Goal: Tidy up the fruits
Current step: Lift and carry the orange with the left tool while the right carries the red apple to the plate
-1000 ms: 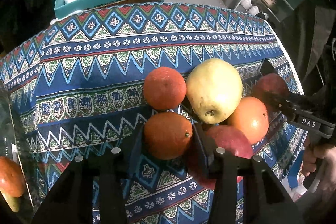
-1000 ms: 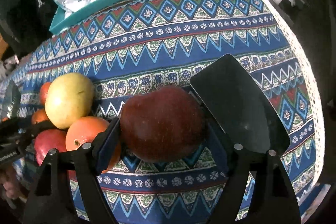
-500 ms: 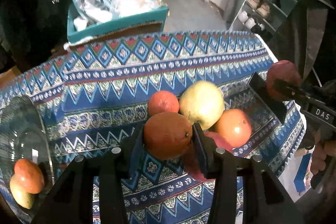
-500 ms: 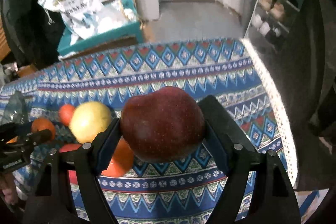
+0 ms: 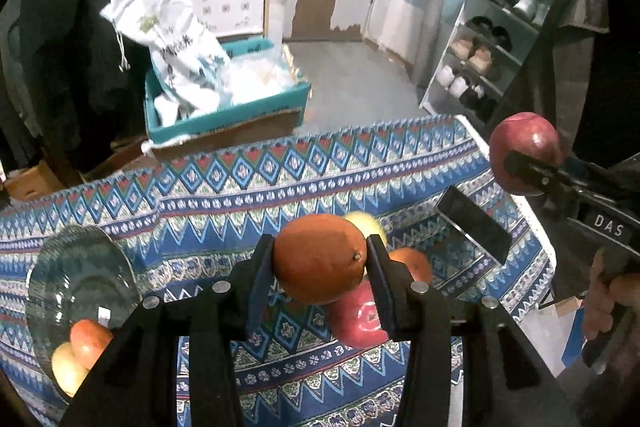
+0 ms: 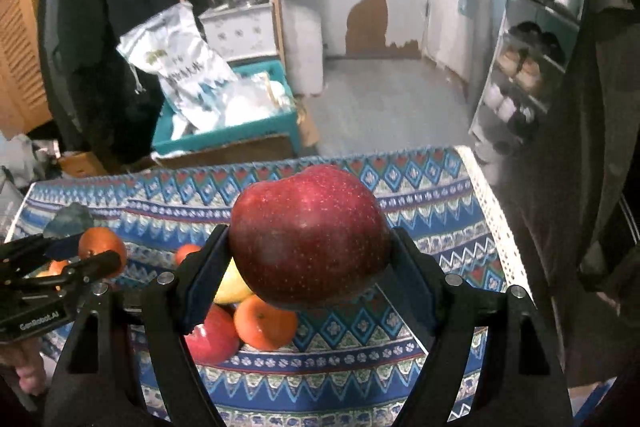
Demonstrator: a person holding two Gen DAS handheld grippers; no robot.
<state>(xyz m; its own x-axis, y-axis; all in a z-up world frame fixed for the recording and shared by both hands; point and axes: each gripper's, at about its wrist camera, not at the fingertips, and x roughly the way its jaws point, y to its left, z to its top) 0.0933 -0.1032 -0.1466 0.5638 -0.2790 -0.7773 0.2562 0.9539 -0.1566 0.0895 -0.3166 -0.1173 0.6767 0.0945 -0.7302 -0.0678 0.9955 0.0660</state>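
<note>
Orange (image 5: pixel 320 263) clamped in left hand-held gripper (image 5: pixel 320 269), raised above table.

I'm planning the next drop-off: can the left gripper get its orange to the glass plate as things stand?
Probably yes. The left gripper, its jaws shut on the orange, is lifted above the tablecloth, and the glass plate lies off to its left with bare room beside the two fruits on it. Nothing stands between.

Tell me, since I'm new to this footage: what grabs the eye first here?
Each gripper holds a fruit in the air: the right gripper clamps a dark red apple, the left gripper an orange. Below them, more fruit is piled on the blue patterned tablecloth, and a glass plate at the left holds two pieces.
</note>
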